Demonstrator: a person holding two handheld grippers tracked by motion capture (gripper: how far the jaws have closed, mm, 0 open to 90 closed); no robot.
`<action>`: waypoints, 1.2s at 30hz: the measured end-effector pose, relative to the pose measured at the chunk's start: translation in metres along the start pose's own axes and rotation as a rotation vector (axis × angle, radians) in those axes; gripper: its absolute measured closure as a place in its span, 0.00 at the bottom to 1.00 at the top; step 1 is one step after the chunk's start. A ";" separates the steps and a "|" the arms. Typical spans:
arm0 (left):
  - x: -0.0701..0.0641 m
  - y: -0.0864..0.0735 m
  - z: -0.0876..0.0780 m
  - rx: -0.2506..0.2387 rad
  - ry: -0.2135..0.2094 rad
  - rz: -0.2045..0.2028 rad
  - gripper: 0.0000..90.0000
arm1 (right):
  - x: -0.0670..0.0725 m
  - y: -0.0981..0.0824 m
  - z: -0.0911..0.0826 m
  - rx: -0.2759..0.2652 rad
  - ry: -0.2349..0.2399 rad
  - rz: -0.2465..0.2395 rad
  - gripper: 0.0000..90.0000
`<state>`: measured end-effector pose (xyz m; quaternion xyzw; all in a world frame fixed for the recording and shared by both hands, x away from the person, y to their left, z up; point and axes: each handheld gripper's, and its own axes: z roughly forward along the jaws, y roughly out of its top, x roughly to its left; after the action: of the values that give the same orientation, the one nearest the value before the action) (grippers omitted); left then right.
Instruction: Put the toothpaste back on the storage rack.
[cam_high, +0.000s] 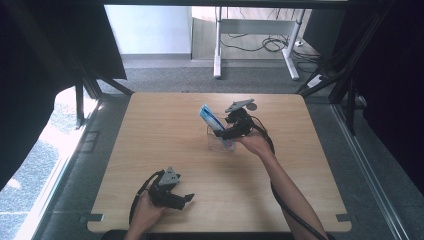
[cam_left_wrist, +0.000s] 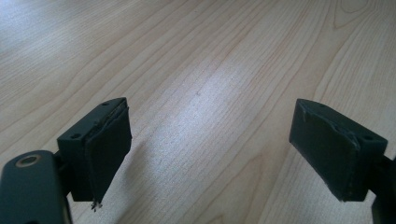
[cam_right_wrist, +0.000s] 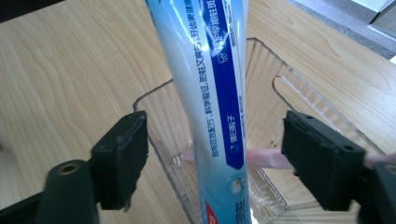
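A white and blue toothpaste tube (cam_right_wrist: 212, 93) stands tilted in a clear ribbed plastic holder (cam_right_wrist: 261, 60), its flat end up; in the high view the toothpaste tube (cam_high: 210, 118) leans up and left out of the holder (cam_high: 218, 140) at the table's middle. A pink object (cam_right_wrist: 266, 158) lies low inside the holder. My right gripper (cam_right_wrist: 215, 161) is open, one jaw on each side of the tube with gaps to it; the right gripper (cam_high: 231, 128) hangs over the holder. My left gripper (cam_left_wrist: 210, 154) is open over bare wood; the left gripper (cam_high: 186, 199) rests near the front edge.
The wooden table (cam_high: 165, 125) has free room on its left, right and front. Beyond its far edge stand white desk legs (cam_high: 218, 50) with cables on the floor. Dark curtains and frame struts flank both sides.
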<state>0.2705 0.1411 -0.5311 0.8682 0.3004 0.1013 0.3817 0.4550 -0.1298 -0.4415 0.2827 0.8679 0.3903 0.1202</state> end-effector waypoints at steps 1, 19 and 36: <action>0.000 0.000 0.000 0.001 0.000 0.000 0.15 | 0.001 0.000 -0.001 0.006 -0.004 0.000 0.20; 0.001 0.000 -0.001 -0.015 -0.010 -0.015 0.15 | 0.013 -0.012 -0.032 0.004 0.003 -0.005 0.08; 0.000 0.000 0.000 -0.014 -0.009 -0.017 0.15 | 0.020 -0.050 -0.055 0.008 0.014 0.007 0.00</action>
<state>0.2707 0.1414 -0.5314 0.8635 0.3051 0.0961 0.3898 0.3951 -0.1787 -0.4416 0.2836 0.8694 0.3890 0.1118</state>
